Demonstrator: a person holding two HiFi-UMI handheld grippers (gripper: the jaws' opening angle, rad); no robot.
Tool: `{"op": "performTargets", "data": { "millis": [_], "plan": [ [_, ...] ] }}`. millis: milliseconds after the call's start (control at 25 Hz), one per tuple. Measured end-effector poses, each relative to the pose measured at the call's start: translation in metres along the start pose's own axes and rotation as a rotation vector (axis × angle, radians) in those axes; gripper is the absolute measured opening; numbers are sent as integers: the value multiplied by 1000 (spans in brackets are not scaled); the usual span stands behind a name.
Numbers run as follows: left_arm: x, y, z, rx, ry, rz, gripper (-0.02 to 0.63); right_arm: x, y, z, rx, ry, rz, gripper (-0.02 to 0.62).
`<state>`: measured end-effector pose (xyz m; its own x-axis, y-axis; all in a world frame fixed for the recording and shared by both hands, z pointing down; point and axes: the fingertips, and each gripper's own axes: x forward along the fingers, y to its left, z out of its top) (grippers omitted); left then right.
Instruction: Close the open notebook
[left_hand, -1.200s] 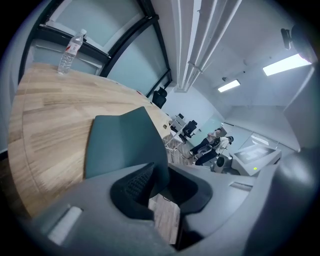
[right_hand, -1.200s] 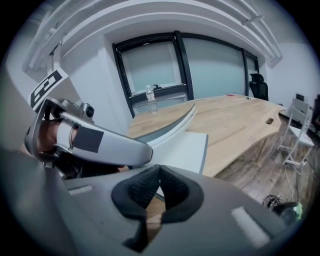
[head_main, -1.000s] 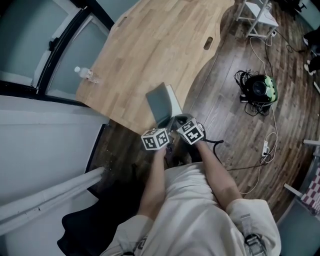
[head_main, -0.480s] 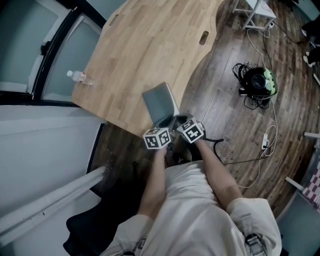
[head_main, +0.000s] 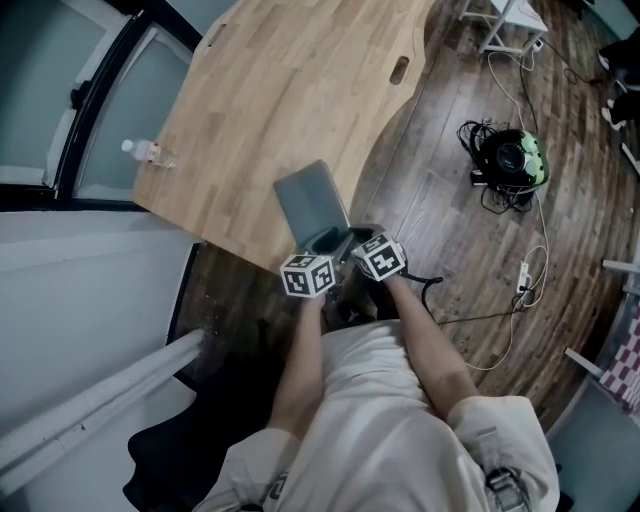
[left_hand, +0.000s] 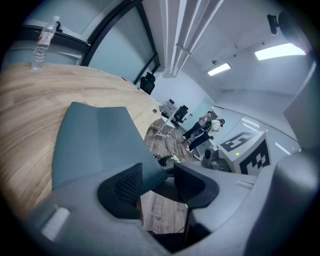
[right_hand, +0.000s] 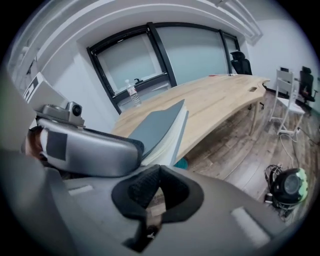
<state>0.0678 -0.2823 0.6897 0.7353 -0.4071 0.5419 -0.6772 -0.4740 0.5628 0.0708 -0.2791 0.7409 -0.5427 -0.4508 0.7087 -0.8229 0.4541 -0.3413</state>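
On your wooden desk (head_main: 300, 80), the gray notebook (head_main: 310, 200) is partly hidden by your left hand-held gripper (left_hand: 157, 182), whose jaws are opening on nothing; your right hand-held gripper (right_hand: 158, 171) is pinched together, empty.

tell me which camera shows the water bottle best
The left gripper view: the water bottle stands upright, clear from cap to base. The head view shows it tiny from above; the right gripper view shows it small and distant.
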Motion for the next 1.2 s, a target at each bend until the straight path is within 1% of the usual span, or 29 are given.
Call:
{"op": "performTargets", "data": {
  "millis": [160,280,440,520,600,720,840,960,1040,1080,1200],
  "plan": [
    [-8,-3,-1,33,-4,11,182,-2,-5,-4,12,0,-71,2],
    [-23,1,-4,37,-20,37,181,-10,-8,-8,36,-17,-123,2],
    [-50,10,-3,46,-90,128,181,-37,-15,-1,100,-99,-210,2],
    [-67,16,-1,46,-130,159,180,-47,-11,7,102,-149,-232,2],
    [-82,14,-1,45,-173,172,179,-59,-4,11,90,-186,-246,1],
    [-102,7,2,70,-225,179,179,-77,9,19,75,-236,-261,2],
    [-124,6,-2,112,-244,208,179,-87,29,20,64,-261,-255,2],
    [-145,3,-11,150,-251,249,176,-98,46,13,60,-269,-253,2],
    [-159,2,-18,163,-257,267,162,-106,57,6,61,-276,-251,2],
    [-165,1,-21,163,-263,267,144,-109,62,4,59,-280,-250,2],
    [-182,-6,-30,139,-293,255,97,-117,72,-8,49,-286,-252,2]
  ]
}}
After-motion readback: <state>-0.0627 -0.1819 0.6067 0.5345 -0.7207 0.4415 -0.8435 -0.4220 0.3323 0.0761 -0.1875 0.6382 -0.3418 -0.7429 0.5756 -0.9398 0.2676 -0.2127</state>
